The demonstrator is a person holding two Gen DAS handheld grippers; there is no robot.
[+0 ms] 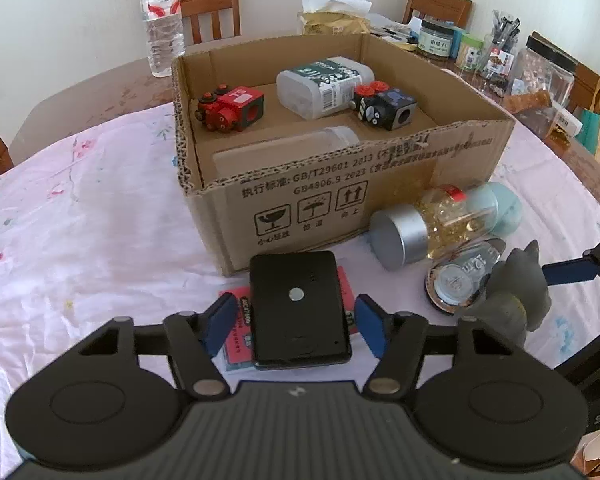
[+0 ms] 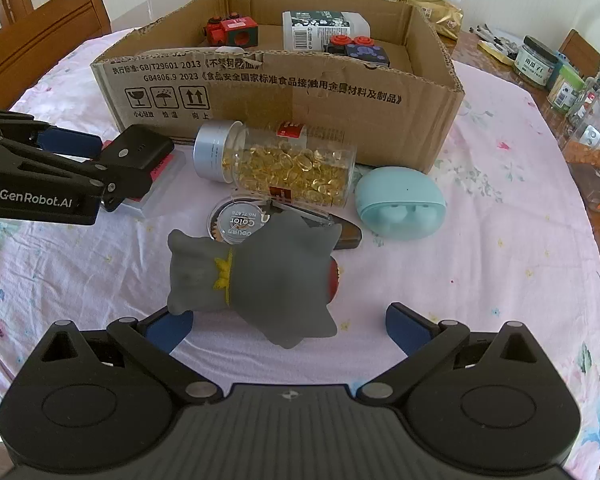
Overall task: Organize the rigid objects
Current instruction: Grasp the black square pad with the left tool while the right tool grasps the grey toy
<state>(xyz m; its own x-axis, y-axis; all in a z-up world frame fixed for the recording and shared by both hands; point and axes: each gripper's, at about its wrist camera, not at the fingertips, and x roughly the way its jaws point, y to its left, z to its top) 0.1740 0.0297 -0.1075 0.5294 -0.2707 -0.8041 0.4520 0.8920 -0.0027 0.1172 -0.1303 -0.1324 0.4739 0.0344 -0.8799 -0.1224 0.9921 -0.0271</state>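
A cardboard box (image 1: pixel 380 196) (image 2: pixel 380 120) stands on the table and holds a red toy block (image 1: pixel 230 110), a white bottle (image 1: pixel 320 84), a black toy block (image 1: pixel 384 106) and a clear container (image 1: pixel 284 152). My left gripper (image 1: pixel 296 324) is open, its jaws on either side of a black power bank (image 1: pixel 298 308) (image 2: pixel 140 152) that lies on a red card. My right gripper (image 2: pixel 288 328) is open around a grey toy figure (image 2: pixel 256 276) (image 1: pixel 512 292). A pill bottle (image 2: pixel 276 160), a teal earbud case (image 2: pixel 400 204) and a round tin (image 2: pixel 236 220) lie in front of the box.
Jars and packets (image 1: pixel 480 52) crowd the table's right side. A water bottle (image 1: pixel 162 20) stands behind the box. Wooden chairs (image 2: pixel 40 32) ring the table. A pink floral cloth (image 1: pixel 80 220) covers the table.
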